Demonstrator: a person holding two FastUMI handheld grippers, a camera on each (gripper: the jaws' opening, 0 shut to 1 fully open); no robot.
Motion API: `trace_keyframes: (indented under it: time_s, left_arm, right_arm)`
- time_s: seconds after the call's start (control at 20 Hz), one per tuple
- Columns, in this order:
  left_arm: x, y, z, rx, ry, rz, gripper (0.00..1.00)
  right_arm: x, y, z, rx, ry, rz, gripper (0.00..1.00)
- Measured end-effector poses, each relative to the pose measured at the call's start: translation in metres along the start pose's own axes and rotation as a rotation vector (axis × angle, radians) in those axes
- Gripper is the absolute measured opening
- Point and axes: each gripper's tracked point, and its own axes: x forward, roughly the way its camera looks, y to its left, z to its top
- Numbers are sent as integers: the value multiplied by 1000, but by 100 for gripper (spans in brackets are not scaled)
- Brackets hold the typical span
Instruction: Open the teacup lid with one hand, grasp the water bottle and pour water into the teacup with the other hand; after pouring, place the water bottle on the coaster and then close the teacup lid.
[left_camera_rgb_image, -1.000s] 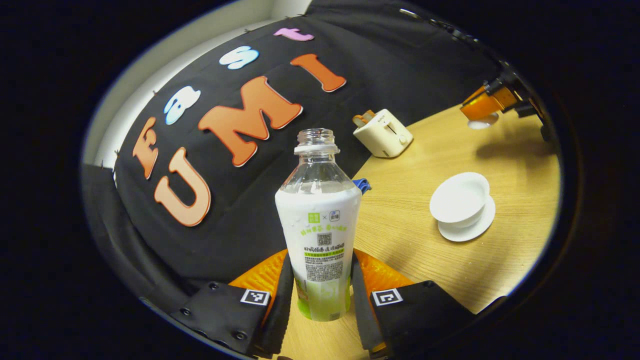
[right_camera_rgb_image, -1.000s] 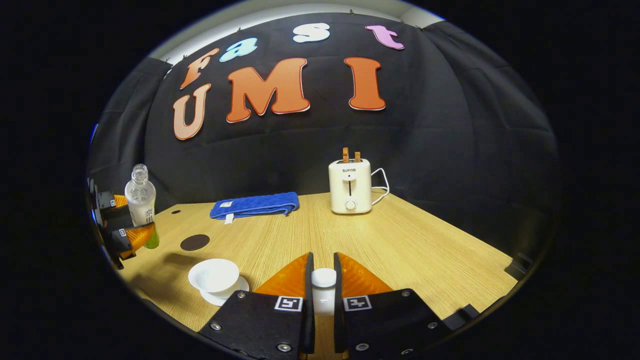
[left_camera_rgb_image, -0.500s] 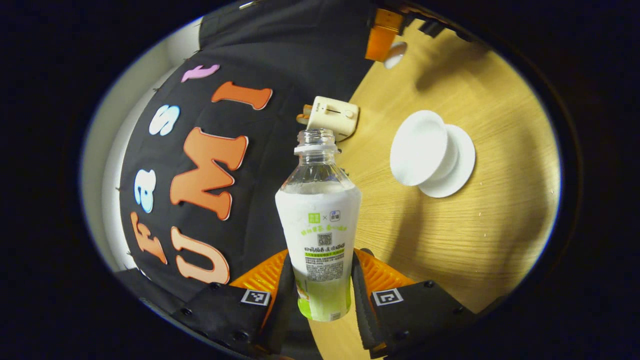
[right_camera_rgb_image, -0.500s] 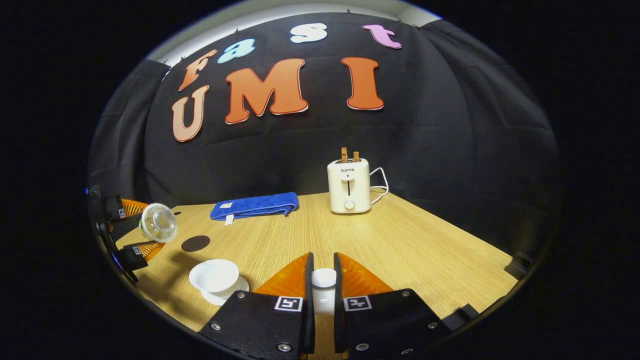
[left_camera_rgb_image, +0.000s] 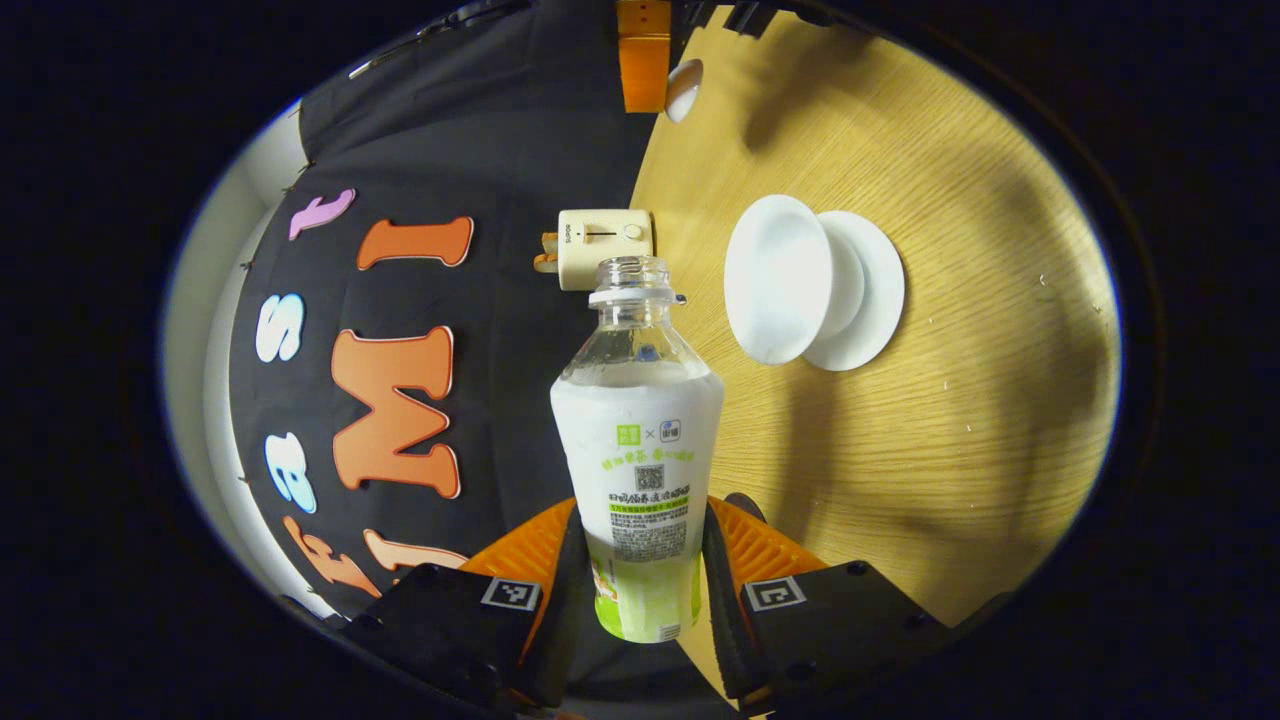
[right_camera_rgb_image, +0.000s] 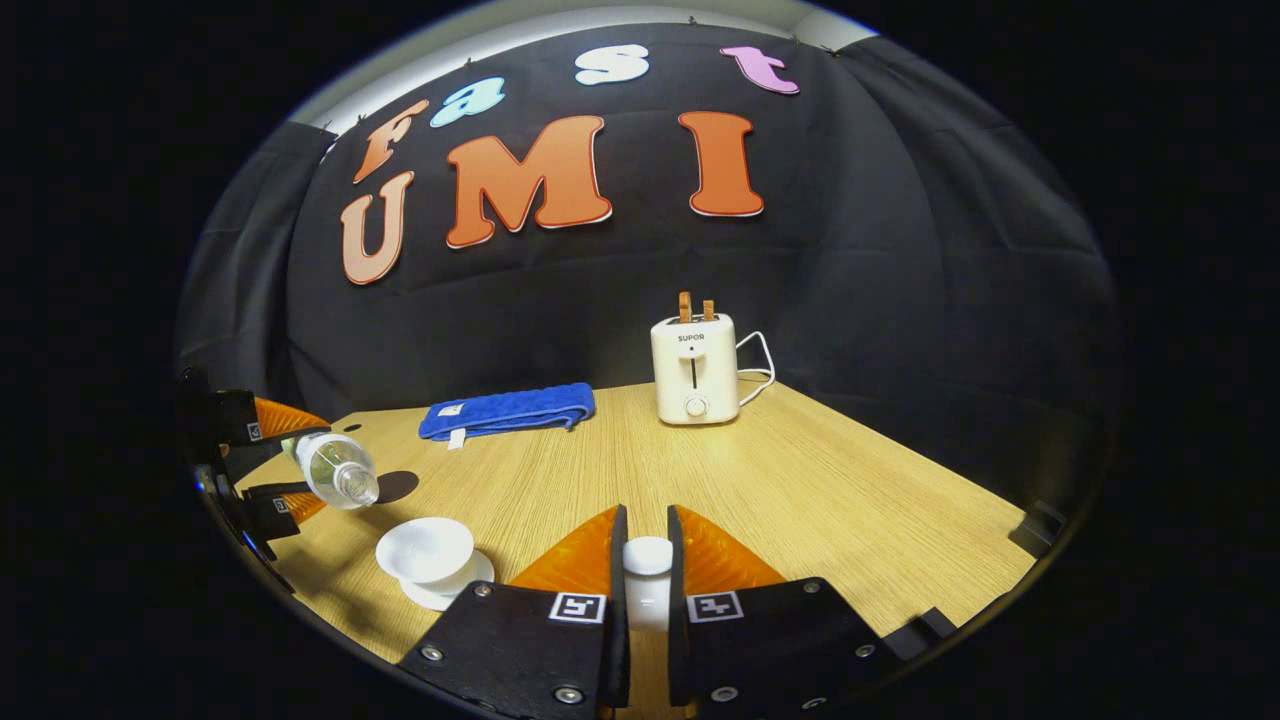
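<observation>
My left gripper (left_camera_rgb_image: 640, 520) is shut on a clear water bottle (left_camera_rgb_image: 637, 450) with a white and green label and no cap. In the right gripper view the left gripper (right_camera_rgb_image: 300, 460) holds the bottle (right_camera_rgb_image: 335, 470) tipped almost level, its mouth just up and left of the open white teacup (right_camera_rgb_image: 425, 548) on its saucer (right_camera_rgb_image: 470, 585). No stream of water shows. The teacup (left_camera_rgb_image: 785, 280) stands to the right of the bottle's mouth. My right gripper (right_camera_rgb_image: 645, 540) is shut on the white teacup lid (right_camera_rgb_image: 647, 558), held off to the cup's right. A dark round coaster (right_camera_rgb_image: 402, 484) lies behind the cup.
A white toaster (right_camera_rgb_image: 694, 372) with a cord stands at the back of the wooden table (right_camera_rgb_image: 800, 500), against the black cloth wall. A folded blue towel (right_camera_rgb_image: 508, 410) lies to its left. The right gripper (left_camera_rgb_image: 665, 75) with the lid hangs at the top of the left gripper view.
The left gripper has tilted the bottle from upright to almost level and brought its mouth closer to the teacup. The right gripper has held still with the lid.
</observation>
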Motion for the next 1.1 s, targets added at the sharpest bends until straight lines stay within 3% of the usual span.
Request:
trace_keyframes:
  time_s: [0.1,0.45,1.1]
  left_arm:
    - [1,2,2,60,3,2,58]
    - [1,-1,8,240,9,-23,60]
    - [1,18,8,460,29,-50,58]
  right_arm:
    - [-1,0,1,-2,-2,1,15]
    - [-3,0,3,2,-5,3,15]
    - [-2,-1,0,2,3,7,15]
